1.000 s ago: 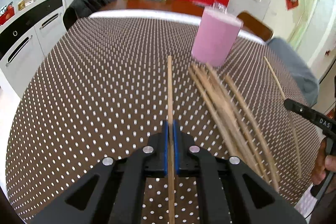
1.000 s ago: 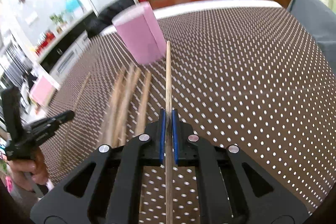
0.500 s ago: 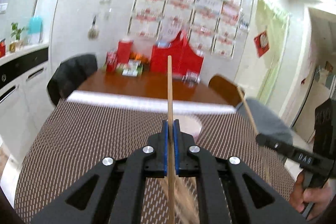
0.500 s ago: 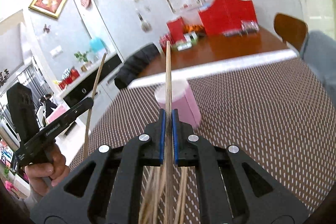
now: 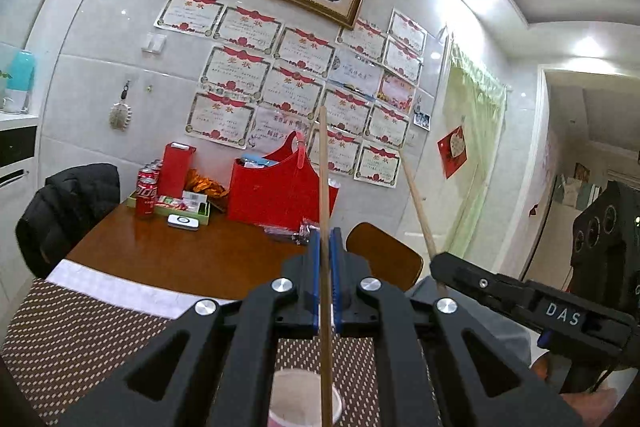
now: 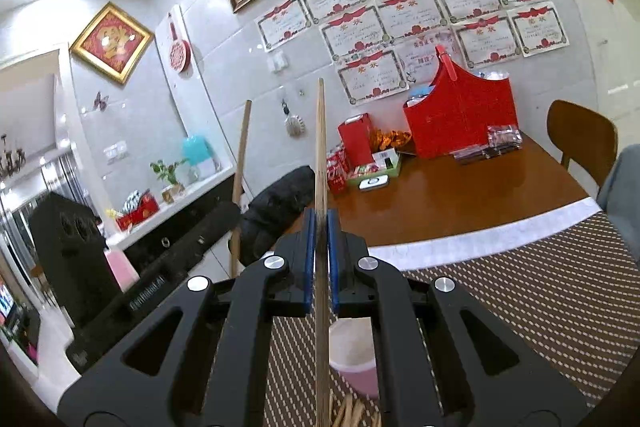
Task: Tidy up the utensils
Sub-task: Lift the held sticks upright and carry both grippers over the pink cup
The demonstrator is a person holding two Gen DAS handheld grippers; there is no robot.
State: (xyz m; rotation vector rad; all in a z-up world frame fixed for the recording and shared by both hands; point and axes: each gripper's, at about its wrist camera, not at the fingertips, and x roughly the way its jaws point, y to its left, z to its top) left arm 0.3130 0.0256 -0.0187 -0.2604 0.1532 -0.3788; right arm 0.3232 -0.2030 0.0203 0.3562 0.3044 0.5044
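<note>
Nearest in both wrist views, the pink cup (image 5: 306, 397) now sits low, just under the tools, its open mouth showing; a second ago it stood out ahead on the dotted worktop (image 5: 72, 331). Both hands have risen and tipped up towards level since then, so the views that looked down on the mat now take in the far wall.

The left tool (image 5: 326, 279) is pressed together on one chopstick (image 5: 323, 163), which runs forward between the blue pads and sticks up past them. The right tool (image 6: 320, 259) likewise pinches its own chopstick (image 6: 320, 147). A few loose chopsticks (image 6: 352, 411) lie on the worktop just in front of the cup, in the right view.

Farther off, each tool appears in the other's view, its stick tilted upward.

I judge both sticks lifted clear and carried over the cup; dropping them in comes next.
</note>
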